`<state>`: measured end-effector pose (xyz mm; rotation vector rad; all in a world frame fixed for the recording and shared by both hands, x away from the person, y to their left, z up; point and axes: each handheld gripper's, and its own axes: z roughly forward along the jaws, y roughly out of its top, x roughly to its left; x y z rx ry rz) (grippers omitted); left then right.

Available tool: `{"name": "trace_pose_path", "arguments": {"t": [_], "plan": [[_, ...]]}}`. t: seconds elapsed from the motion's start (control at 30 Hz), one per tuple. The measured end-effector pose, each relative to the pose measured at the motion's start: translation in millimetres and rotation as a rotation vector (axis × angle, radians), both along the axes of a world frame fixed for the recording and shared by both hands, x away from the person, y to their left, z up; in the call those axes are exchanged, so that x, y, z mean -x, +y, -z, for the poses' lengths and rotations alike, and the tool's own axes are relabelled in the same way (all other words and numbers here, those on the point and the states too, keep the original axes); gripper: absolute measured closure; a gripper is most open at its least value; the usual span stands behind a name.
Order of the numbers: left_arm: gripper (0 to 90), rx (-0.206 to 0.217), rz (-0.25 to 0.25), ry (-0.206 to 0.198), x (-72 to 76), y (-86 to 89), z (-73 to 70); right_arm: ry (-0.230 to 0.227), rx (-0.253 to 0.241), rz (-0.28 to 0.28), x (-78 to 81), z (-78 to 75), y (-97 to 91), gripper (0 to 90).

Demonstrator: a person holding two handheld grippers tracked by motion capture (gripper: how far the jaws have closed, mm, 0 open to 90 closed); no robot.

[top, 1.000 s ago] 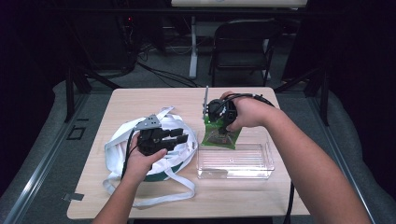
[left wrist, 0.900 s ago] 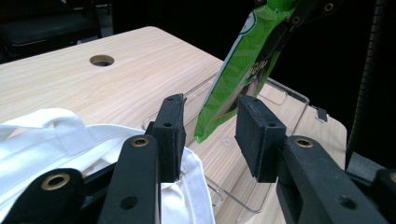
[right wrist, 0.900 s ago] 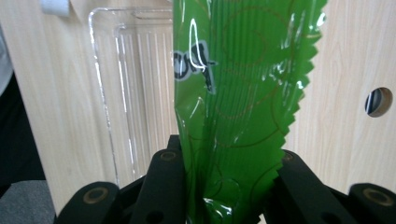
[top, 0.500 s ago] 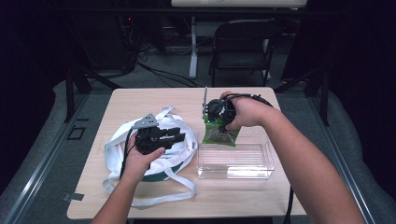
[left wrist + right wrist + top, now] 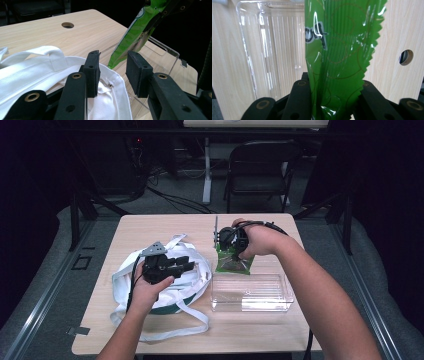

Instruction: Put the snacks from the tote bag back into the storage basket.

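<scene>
The middle of the table is blocked by a clear plastic box, and a green snack bag is held up just behind it by the right gripper, so that way in is partly closed. The left side is taken up by a white cloth bag with long straps, and the left gripper is held over it. Bare wood is left along the far edge and the near edge, where a hand could be passed.
</scene>
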<state>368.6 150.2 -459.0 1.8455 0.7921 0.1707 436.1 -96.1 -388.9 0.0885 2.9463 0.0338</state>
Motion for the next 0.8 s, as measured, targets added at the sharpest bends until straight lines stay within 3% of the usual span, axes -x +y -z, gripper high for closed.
{"name": "trace_pose_path", "arguments": {"t": [0.5, 0.8], "plan": [[63.0, 0.007, -0.021, 0.001, -1.8, 4.8, 0.8, -0.012, 0.048, -0.035, -12.3, 29.6, 4.0, 75.3], [63.0, 0.014, -0.027, 0.001, -1.2, 6.3, -0.1, -0.025, 0.061, -0.051, -12.9, 39.1, 14.7, 75.3]]}}
